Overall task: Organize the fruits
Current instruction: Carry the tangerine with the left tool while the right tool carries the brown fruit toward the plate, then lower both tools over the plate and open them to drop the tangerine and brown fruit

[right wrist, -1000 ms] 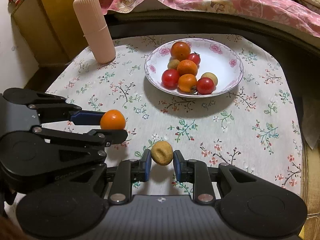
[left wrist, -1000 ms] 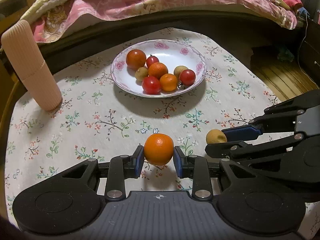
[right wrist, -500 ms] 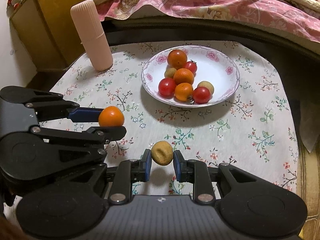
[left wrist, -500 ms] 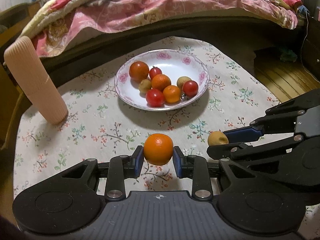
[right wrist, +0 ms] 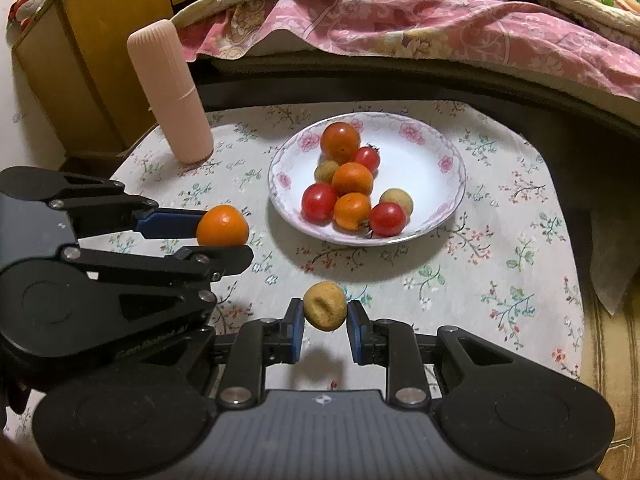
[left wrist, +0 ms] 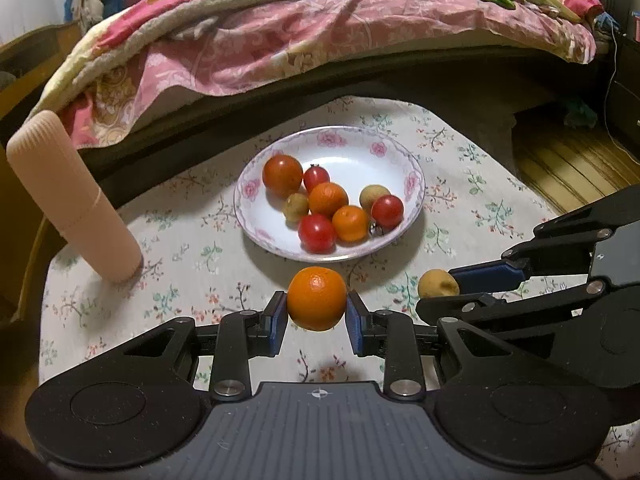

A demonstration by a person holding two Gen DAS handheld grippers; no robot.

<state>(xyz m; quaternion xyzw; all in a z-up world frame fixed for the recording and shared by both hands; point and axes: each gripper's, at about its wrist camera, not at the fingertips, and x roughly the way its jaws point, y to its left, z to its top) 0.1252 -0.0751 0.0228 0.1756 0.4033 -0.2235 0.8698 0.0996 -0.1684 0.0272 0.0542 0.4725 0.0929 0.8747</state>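
My left gripper (left wrist: 317, 316) is shut on an orange (left wrist: 317, 298), held above the flowered tablecloth just short of the plate's near rim. To its right, my right gripper (right wrist: 325, 322) is shut on a small tan fruit (right wrist: 325, 306), also lifted off the cloth. The white plate (left wrist: 360, 152) with pink flowers holds several fruits: oranges, red tomatoes and small tan ones. In the right wrist view the left gripper (right wrist: 228, 240) with the orange (right wrist: 222, 231) shows at the left, and the plate (right wrist: 440, 148) lies ahead.
A tall ribbed pink cylinder (left wrist: 72, 200) stands upright at the table's far left. A bed with a pink quilt (left wrist: 320, 28) runs behind the table. A yellow cabinet (right wrist: 80, 56) stands at the far left. Wooden floor (left wrist: 568, 164) lies to the right.
Both grippers have risen and drawn back from the table with their fruits still held, so the plate and the table look smaller and farther below.
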